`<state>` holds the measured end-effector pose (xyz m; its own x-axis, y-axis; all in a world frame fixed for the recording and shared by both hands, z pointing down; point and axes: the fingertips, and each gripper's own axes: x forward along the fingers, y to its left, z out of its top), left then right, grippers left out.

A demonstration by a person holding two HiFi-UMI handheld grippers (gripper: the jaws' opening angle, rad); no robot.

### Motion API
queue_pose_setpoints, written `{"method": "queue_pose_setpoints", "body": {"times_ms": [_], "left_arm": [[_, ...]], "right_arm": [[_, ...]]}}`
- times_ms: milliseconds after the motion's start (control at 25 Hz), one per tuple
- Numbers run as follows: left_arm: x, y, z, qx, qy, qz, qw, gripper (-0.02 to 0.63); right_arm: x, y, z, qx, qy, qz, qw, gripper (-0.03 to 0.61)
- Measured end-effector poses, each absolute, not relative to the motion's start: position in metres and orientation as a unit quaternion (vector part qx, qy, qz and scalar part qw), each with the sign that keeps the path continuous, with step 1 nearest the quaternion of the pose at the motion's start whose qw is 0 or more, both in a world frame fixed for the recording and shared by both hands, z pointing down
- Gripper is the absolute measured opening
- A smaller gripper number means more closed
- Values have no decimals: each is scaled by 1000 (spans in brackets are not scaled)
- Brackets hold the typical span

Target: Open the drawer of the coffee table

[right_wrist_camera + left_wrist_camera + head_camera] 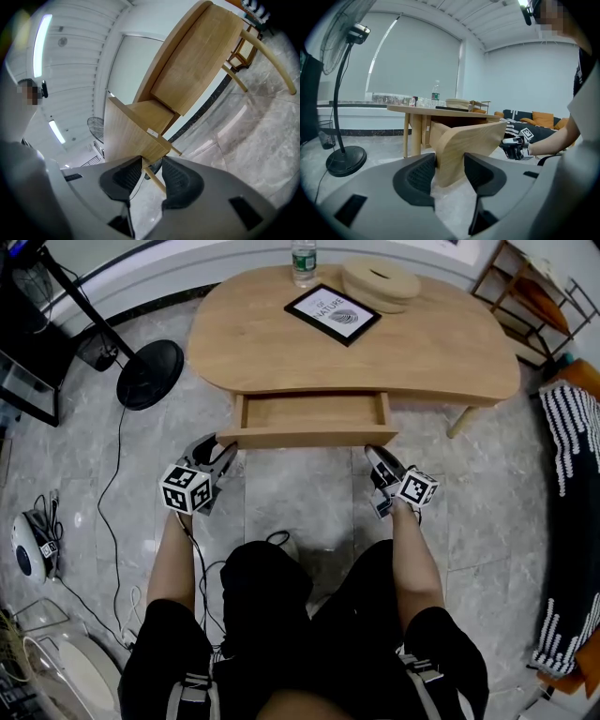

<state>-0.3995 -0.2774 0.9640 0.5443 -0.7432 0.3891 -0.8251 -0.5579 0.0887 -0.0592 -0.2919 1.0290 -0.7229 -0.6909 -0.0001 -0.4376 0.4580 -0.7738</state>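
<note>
The light wooden coffee table [422,343] has its drawer [314,412] pulled out toward me, and the inside looks empty. My left gripper [223,451] is at the left end of the drawer front [309,437]. In the left gripper view that corner of the drawer front [468,140] fills the gap of the left gripper [449,171], whose pads are shut on it. My right gripper [375,457] holds the right end. In the right gripper view the right gripper [151,173] pinches the lower corner of the drawer front [129,136].
On the table stand a water bottle [303,261], a framed picture [333,313] and a round wooden dish [380,282]. A fan's base [150,374] and a cable [112,512] lie on the floor at left. A striped cushion [572,474] is at right, a rack [530,296] behind.
</note>
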Motion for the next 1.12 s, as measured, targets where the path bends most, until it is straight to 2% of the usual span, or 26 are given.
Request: {"method": "queue_pose_setpoints", "body": {"times_ms": [440,640,840,960,1120], "left_arm": [[-414,-257,956,853,-483,138,142,209],[-421,-253,925,837,-520,114,128,146],[-421,-254,870,815,-563,101,96,139],[-422,-262,832,777,-618,85,83,88],[-390,-271,783,773,-627,66,72,30]], "right_arm": [[-18,-280,1027,-420,825,-365,98,133],[32,-286,995,-550,781,-287,71,38],[50,-287,923,-621,762,-179,35,38],[46,-287,861,-659,745,-97,36,12],[16,-286,782,-665,745,-19,51,12]]}}
